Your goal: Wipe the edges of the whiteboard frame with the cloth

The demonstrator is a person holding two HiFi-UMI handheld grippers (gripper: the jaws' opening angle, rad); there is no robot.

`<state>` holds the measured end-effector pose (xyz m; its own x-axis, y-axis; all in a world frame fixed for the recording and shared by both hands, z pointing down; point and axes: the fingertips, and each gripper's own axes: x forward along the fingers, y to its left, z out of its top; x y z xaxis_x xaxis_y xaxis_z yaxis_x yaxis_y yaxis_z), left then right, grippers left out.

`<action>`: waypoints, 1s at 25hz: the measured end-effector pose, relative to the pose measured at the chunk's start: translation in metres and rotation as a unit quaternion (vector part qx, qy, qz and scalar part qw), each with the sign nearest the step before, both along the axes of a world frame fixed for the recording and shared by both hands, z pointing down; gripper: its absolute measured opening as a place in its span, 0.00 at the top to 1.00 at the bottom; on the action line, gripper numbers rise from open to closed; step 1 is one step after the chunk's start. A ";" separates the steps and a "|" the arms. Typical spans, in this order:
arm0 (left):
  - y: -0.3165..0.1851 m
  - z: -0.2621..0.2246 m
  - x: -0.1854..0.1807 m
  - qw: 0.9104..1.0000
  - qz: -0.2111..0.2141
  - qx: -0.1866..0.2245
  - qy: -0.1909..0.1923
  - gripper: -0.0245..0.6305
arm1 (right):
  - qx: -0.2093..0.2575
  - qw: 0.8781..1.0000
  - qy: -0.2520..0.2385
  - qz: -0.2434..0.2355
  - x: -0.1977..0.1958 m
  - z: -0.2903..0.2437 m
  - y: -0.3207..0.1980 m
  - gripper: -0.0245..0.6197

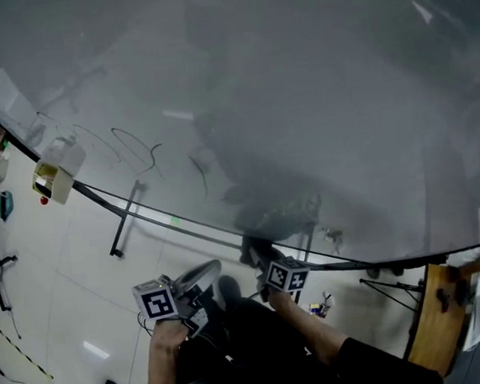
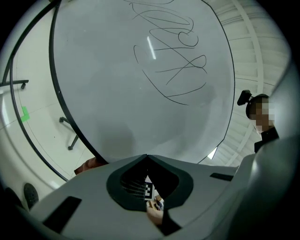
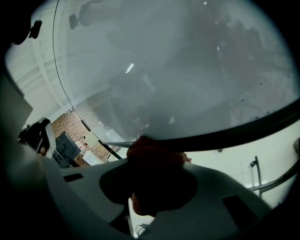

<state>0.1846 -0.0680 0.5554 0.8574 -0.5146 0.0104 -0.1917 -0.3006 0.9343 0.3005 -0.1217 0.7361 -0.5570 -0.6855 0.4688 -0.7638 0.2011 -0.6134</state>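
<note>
Two grippers low at whiteboard (image 1: 298, 97). Right gripper (image 3: 157, 161) clamps reddish cloth (image 3: 150, 147), pressing it against bottom frame edge (image 3: 243, 129), apparently to wipe along it. Left gripper (image 2: 146, 156) has jaws together, empty, facing board, seemingly kept clear.

Reddish cloth (image 3: 154, 152), black frame (image 3: 234, 133), black-scribbled white whiteboard (image 2: 140, 103), pale floor tiles (image 1: 53, 272)

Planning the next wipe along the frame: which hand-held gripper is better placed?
Right. The right hand-held gripper is shut on the dark red cloth at the black whiteboard frame; the left hand-held gripper is shut and empty.
</note>
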 end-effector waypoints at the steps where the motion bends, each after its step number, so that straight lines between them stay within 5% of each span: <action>1: -0.002 -0.001 -0.001 1.000 -0.006 0.001 -0.001 0.98 | 0.001 1.000 -0.003 -0.006 -0.002 0.000 -0.002 0.80; 11: -0.005 0.006 -0.038 0.999 -0.045 -0.014 0.024 0.98 | -0.007 0.999 -0.016 -0.035 -0.035 0.002 -0.009 0.80; 25: -0.021 0.003 -0.160 0.998 -0.037 0.000 0.046 0.98 | -0.021 1.000 0.007 0.009 -0.123 0.003 -0.041 0.80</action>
<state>0.0248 -0.0893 0.5584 0.8146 -0.5761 -0.0672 -0.1265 -0.2896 0.9488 0.1776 -0.1625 0.7395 -0.5379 -0.6750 0.5049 -0.7752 0.1608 -0.6109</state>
